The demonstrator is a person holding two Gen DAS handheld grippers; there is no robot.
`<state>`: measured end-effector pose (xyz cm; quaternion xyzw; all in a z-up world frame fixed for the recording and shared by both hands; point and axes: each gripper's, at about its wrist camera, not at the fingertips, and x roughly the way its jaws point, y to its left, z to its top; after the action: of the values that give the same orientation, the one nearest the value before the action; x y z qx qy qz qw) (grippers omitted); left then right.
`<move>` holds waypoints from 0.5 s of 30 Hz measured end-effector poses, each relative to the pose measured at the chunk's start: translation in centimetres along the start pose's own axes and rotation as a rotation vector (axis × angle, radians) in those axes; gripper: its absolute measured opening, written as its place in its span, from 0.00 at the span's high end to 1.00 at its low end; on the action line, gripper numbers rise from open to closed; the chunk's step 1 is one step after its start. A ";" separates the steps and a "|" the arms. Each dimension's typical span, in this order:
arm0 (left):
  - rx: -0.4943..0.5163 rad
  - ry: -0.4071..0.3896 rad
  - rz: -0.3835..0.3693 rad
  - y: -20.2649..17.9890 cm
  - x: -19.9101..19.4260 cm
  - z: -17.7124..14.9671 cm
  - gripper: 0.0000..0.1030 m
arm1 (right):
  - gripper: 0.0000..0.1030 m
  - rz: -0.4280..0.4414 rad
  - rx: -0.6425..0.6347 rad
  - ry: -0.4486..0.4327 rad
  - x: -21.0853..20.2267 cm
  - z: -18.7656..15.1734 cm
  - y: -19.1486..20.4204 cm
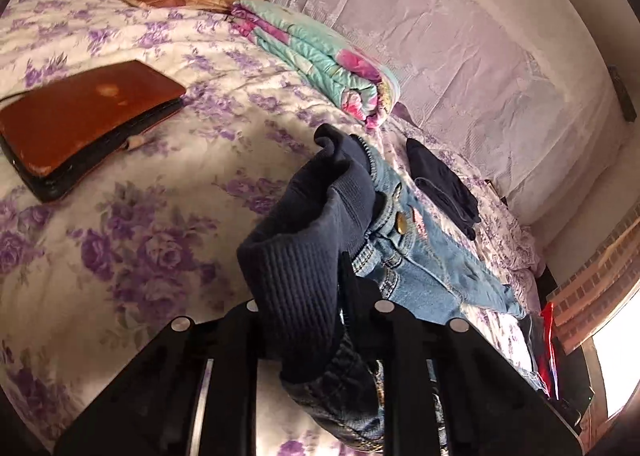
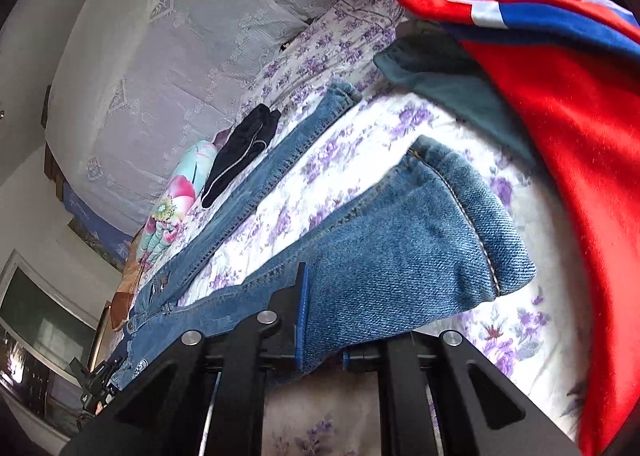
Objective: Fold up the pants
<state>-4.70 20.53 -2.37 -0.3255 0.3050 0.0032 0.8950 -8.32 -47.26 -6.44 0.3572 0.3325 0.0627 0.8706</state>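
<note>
I see the jeans [image 2: 248, 223] spread across the bed [image 1: 132, 215], which wears a white cover with purple flowers. In the left wrist view, low in the middle of the frame, my left gripper [image 1: 344, 296] has its fingers clamped on the waist end of the jeans, where a dark blue ribbed waistband [image 1: 304, 240] bunches up over the fingers; a brass button [image 1: 400, 224] shows just to its right. In the right wrist view, my right gripper [image 2: 316, 320] has its fingers clamped on a leg end of the jeans at lower centre, the hem [image 2: 480, 215] flaring out to the right of centre. The other leg runs diagonally toward the upper middle of that frame.

At the left of the left wrist view a brown laptop [image 1: 84, 123] lies on the bed, and a folded floral blanket [image 1: 316, 59] sits at upper centre. A dark garment [image 1: 444, 183] lies right of centre. A red garment [image 2: 560, 115] fills the right side of the right wrist view.
</note>
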 end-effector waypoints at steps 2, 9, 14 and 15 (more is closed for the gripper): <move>0.001 0.029 -0.015 0.8 0.5 -0.4 0.75 | 0.90 0.010 -0.018 0.036 0.2 -0.4 -0.5; 0.087 -0.188 0.249 0.9 -7.6 0.6 0.11 | 0.64 -0.143 -0.012 -0.026 -5.9 0.2 -1.9; 0.065 -0.119 0.075 -0.9 -7.9 2.5 0.11 | 0.62 -0.268 -0.188 -0.249 -8.8 1.1 2.8; 0.086 -0.096 0.038 -2.2 -7.2 2.7 0.11 | 0.61 -0.242 -0.237 -0.263 -8.3 1.1 4.5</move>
<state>-8.63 21.72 4.43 -0.2805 0.2679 0.0228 0.9214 -13.42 -47.44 1.61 0.2151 0.2467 -0.0508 0.9435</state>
